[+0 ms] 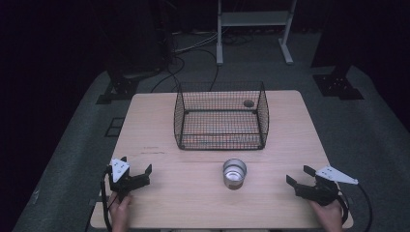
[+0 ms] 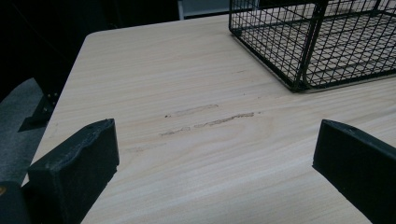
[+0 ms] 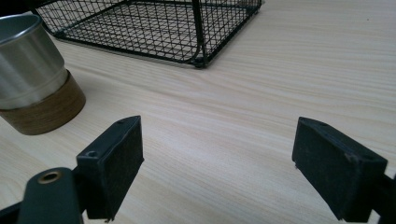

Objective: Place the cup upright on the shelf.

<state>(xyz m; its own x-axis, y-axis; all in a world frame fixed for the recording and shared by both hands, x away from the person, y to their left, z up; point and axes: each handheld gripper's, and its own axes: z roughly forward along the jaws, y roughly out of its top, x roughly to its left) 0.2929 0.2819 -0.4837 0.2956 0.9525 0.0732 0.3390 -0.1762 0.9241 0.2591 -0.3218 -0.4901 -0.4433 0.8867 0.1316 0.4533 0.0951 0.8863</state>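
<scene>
We see a steel cup with a wood-look base, upright on the surface near the wire basket.

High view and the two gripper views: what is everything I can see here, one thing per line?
table: one, pale wood, centre of the room
wire basket: one, black, far middle of the table, nothing in it
cup: one, silver metal with a brown wood-look base, upright, nearer than the basket, apart from it
scuff marks: a few, grey, on the tabletop near the basket's corner
frame legs: white, beyond the table
left gripper: one, black, near left of the table, jaws open
right gripper: one, black, near right, jaws open
hands: two, holding the grippers
</scene>
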